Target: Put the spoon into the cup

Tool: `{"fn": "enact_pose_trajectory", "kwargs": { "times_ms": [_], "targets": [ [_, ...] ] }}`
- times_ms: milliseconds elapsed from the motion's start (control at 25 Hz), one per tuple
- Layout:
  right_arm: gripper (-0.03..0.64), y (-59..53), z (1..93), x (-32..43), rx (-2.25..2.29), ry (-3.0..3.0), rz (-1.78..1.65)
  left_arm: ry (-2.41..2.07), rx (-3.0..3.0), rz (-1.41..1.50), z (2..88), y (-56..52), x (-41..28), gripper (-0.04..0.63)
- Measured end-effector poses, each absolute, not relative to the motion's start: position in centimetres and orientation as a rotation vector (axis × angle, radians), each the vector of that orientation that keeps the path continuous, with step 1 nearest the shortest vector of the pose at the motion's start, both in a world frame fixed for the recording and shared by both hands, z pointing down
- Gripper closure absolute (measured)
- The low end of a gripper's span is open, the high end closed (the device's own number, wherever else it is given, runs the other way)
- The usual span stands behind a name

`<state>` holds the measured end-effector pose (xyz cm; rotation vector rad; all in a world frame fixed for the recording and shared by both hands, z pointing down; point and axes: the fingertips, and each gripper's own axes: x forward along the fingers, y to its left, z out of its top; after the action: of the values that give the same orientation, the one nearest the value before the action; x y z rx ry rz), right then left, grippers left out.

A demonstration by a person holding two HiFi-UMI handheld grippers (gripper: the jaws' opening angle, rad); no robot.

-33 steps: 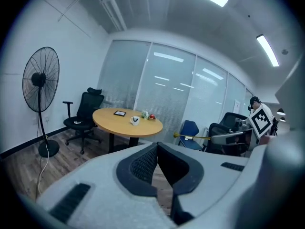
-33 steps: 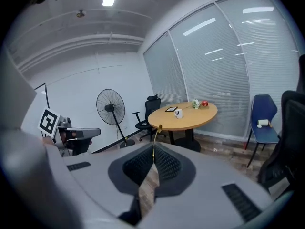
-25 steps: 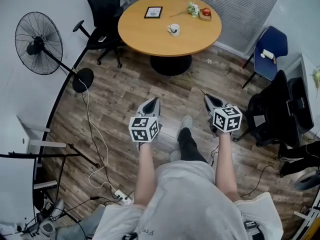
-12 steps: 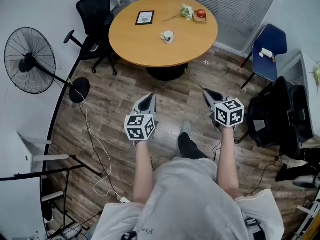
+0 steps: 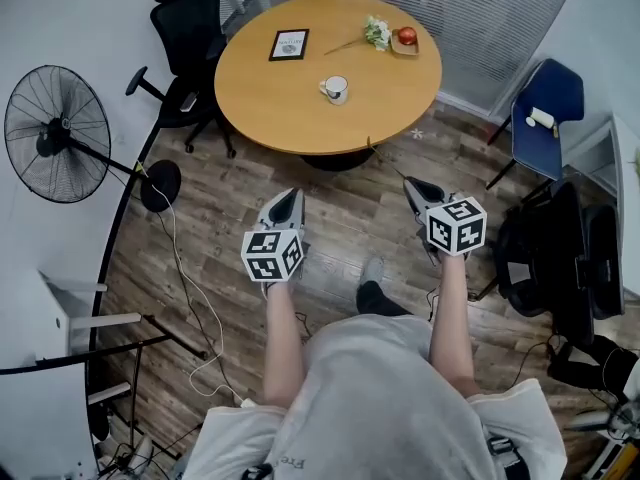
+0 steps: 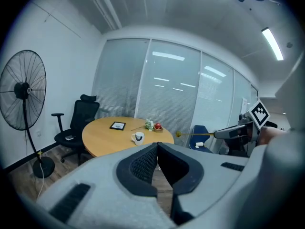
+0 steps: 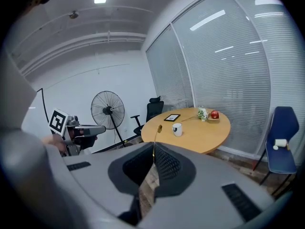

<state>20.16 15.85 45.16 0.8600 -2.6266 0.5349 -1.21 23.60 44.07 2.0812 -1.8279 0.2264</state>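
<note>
A white cup (image 5: 335, 89) stands near the middle of the round wooden table (image 5: 300, 108), far ahead of both grippers. My right gripper (image 5: 408, 184) is shut on a thin gold spoon (image 5: 385, 160), whose bowl points toward the table edge. The spoon (image 7: 155, 140) rises straight out of the shut jaws in the right gripper view, with the cup (image 7: 177, 129) beyond it. My left gripper (image 5: 288, 198) is shut and holds nothing. The left gripper view shows the cup (image 6: 138, 137) ahead and the spoon (image 6: 195, 134) sticking out sideways from the right gripper (image 6: 217, 134).
On the table are a picture frame (image 5: 289, 44), flowers (image 5: 378, 32) and an apple on a dish (image 5: 407, 36). A standing fan (image 5: 55, 133) and a black office chair (image 5: 190, 18) are at the left, a blue chair (image 5: 548, 108) at the right. A cable (image 5: 190, 268) runs across the wood floor.
The person has stepped closer to the table, which now sits lower and larger in the head view. Both grippers keep the same pose, the spoon still held in the right one.
</note>
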Motion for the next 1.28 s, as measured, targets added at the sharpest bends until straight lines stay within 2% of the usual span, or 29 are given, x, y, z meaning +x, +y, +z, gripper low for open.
{"fn": "enact_pose_trajectory", "kwargs": {
  "times_ms": [600,1000,1280],
  "targets": [
    [0.617,5.3,47.2,20.3,0.809,-2.656,0.665,-1.823,2.043,0.284,45.6,14.4,1.1,0.586],
    [0.617,3.5,50.0,18.9,0.698,-2.683,0.742,-1.931,1.901,0.386,47.1,13.5,-2.4,0.586],
    [0.617,1.2,50.8,19.5,0.753,-2.684,0.737,-1.956,1.865,0.289,48.3,13.1,-3.7,0.586]
  ]
}}
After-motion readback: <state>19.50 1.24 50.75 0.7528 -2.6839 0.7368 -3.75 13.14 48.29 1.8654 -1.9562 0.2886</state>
